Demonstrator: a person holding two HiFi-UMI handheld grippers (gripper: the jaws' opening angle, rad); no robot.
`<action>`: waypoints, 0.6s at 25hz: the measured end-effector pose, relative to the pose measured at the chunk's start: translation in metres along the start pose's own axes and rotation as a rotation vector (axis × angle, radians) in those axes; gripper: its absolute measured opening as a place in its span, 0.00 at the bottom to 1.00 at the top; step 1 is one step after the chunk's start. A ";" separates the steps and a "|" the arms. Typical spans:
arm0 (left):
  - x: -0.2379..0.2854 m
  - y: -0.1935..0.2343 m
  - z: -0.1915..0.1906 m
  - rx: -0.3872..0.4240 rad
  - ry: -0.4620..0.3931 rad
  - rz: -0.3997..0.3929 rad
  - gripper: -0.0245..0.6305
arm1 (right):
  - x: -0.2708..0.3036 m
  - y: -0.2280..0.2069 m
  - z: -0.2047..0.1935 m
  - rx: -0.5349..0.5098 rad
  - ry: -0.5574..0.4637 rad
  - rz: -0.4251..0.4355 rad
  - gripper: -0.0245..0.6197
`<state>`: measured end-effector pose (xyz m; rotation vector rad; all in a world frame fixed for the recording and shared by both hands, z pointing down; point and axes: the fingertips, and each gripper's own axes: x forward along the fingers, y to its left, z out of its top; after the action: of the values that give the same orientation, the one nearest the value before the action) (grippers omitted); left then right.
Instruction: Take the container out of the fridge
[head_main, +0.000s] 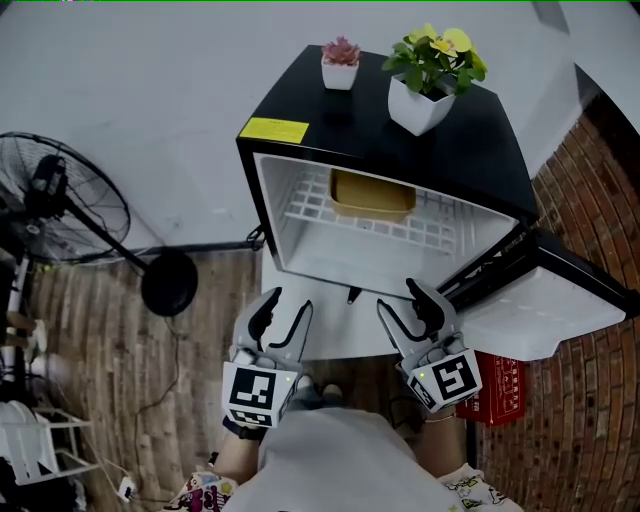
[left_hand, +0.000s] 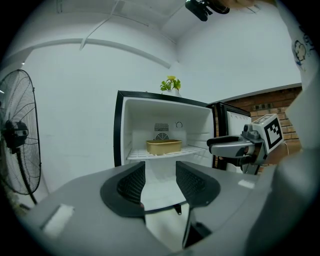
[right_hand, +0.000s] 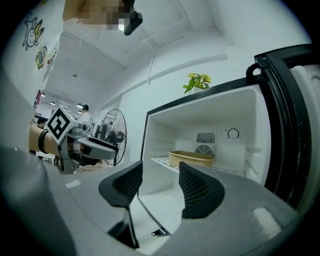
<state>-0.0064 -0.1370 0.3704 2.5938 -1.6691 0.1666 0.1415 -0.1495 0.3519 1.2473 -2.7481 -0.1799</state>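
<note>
A shallow tan container (head_main: 372, 192) sits on the white wire shelf (head_main: 310, 208) inside the open black mini fridge (head_main: 478, 150). Both grippers hang side by side just in front of the fridge opening, pointing at it. My left gripper (head_main: 288, 302) is open with nothing between its jaws. My right gripper (head_main: 400, 298) is likewise open and empty. In the left gripper view the container (left_hand: 163, 146) shows above the jaws, well beyond them, with the right gripper (left_hand: 226, 145) off to the side. In the right gripper view the container (right_hand: 191, 158) lies deep in the fridge.
The fridge door (head_main: 545, 300) stands swung open at the right. Two potted plants (head_main: 432, 75) (head_main: 341, 62) stand on the fridge top. A pedestal fan (head_main: 70, 215) is at the left, a red crate (head_main: 500, 390) at the right by a brick wall.
</note>
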 end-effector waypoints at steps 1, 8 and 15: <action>0.001 0.000 0.000 -0.001 0.000 -0.004 0.33 | 0.001 0.000 0.001 -0.005 -0.001 0.000 0.38; 0.004 0.002 0.000 -0.008 -0.009 -0.013 0.33 | 0.011 0.003 0.007 -0.068 0.012 0.013 0.38; -0.004 0.010 -0.006 -0.025 -0.010 0.012 0.33 | 0.024 0.007 0.014 -0.129 0.022 0.053 0.38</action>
<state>-0.0172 -0.1363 0.3753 2.5715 -1.6800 0.1328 0.1185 -0.1617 0.3408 1.1358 -2.6992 -0.3304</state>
